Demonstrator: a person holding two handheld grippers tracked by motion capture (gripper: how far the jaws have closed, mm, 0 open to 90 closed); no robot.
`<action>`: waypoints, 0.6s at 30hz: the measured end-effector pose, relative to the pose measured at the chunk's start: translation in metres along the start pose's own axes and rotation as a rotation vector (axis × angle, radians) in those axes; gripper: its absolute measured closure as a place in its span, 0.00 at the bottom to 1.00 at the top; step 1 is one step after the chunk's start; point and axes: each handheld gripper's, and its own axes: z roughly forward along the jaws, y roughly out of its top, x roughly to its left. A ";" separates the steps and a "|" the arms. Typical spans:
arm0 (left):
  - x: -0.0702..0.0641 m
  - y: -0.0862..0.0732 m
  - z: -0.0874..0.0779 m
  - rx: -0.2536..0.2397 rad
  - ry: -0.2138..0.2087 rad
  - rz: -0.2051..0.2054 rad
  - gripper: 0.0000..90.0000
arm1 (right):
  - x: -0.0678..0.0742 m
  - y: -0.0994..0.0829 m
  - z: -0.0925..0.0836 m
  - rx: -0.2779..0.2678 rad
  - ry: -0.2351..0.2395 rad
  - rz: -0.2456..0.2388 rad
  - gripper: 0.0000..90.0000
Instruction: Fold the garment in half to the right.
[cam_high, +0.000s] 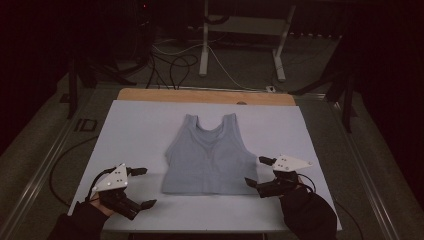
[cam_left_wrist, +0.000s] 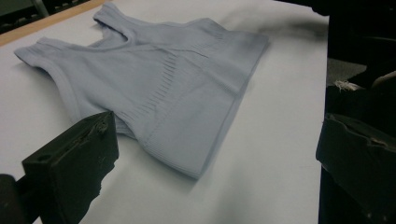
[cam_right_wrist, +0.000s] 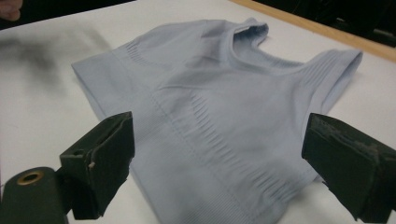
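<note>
A pale blue-grey sports bra top (cam_high: 209, 155) lies flat on the white board (cam_high: 135, 130) that covers the table, a little nearer the person's edge than the far edge and roughly midway between the two sides. Its straps point to the far edge, where a strip of bare wood (cam_high: 150, 95) shows, and its ribbed hem band runs parallel to the near edge, so the garment's long axis runs near to far.

The left gripper (cam_high: 141, 187) rests close to the near left corner of the board, jaws spread wide and holding nothing, aimed toward the garment's near left hem corner, which lies ahead and a little to the right with bare board between. In the left gripper view that hem corner (cam_left_wrist: 198, 173) sits between the two black jaws but apart from both.

The right gripper (cam_high: 259, 172) sits just beside the garment's right side, also released and empty. Its jaws straddle the near right hem corner, one at the side seam, one at the hem line. In the right gripper view the fabric (cam_right_wrist: 219, 135) fills the gap between the jaws.

The right gripper looks nearer to a grasp. If the next move is a pinch at both hem corners, the left one would have to advance further first.
</note>
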 end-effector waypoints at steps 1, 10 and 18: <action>0.000 0.002 0.000 0.002 -0.002 0.003 0.00 | 0.000 0.003 0.000 -0.005 0.000 0.001 0.11; -0.001 0.015 -0.003 0.019 0.002 0.025 0.00 | -0.001 0.033 0.004 -0.036 -0.002 -0.029 0.11; 0.000 0.023 -0.003 0.035 0.028 0.013 0.00 | -0.005 0.056 0.016 -0.036 -0.007 -0.039 0.11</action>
